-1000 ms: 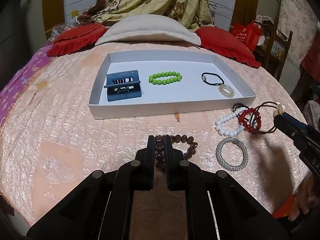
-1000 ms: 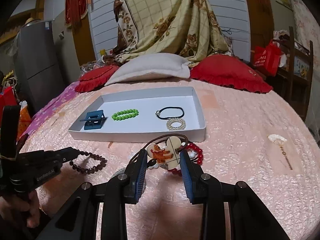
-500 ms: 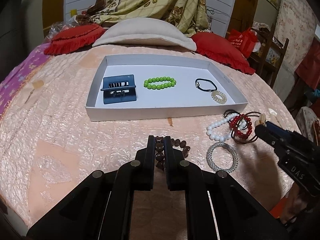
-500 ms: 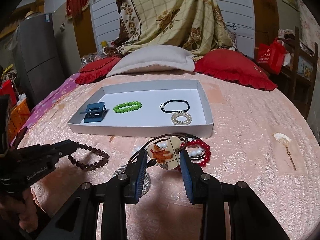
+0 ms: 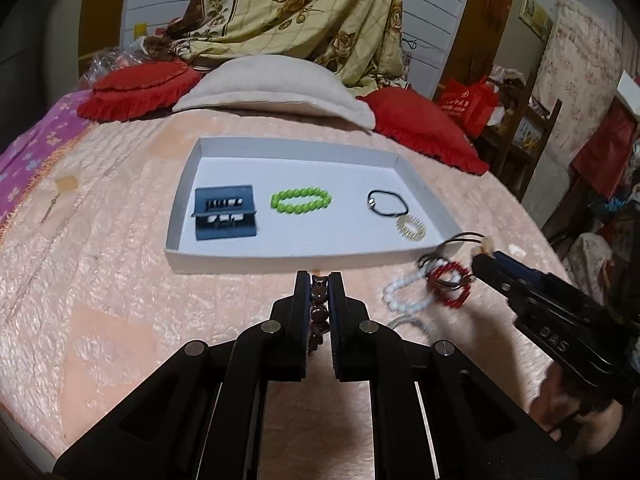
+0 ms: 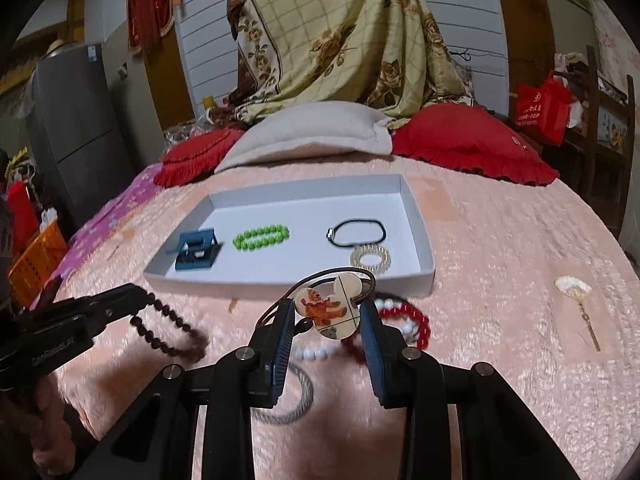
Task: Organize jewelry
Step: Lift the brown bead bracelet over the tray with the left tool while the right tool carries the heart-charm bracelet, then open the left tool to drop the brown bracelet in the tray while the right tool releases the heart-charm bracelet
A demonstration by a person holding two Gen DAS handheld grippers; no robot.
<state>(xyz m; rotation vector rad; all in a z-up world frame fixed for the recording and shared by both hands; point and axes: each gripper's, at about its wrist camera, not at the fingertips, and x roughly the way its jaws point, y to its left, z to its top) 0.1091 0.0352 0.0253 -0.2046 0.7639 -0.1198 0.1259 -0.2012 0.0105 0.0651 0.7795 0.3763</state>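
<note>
Fingers on my left gripper (image 5: 319, 294) are clamped on the brown bracelet (image 6: 168, 330), which hangs from the tips with its loop just clear of the bed (image 5: 100, 280); on my right gripper (image 6: 326, 314) the fingers are pressed on the charm (image 6: 328, 306) of a brown hair tie, its cord arching over the tips. Straight ahead of both pairs sits the tray (image 5: 280, 258), already holding a blue clip (image 5: 225, 213), a green bracelet (image 5: 301, 200), a black tie (image 5: 386, 202) and a clear coil (image 5: 411, 228). Below and just right of my left fingers lie the white beads (image 5: 404, 292), the red beads (image 5: 450, 282) and a grey ring (image 6: 298, 396), all outside the tray. I judge the step to be carrying the brown bracelet over the near wall: I want to keep the grip firm, lift until the dangling loop clears the rim, move forward over the bare floor between the clip and the green bracelet, lower, then release so the beads settle flat and do not drape over the wall. Compared with a second ago, my left hand has risen: then the bracelet lay spread on the bed around the fingertips, now it is lifted and the tray looks nearer. My right hand has barely shifted, charm held as before.
</note>
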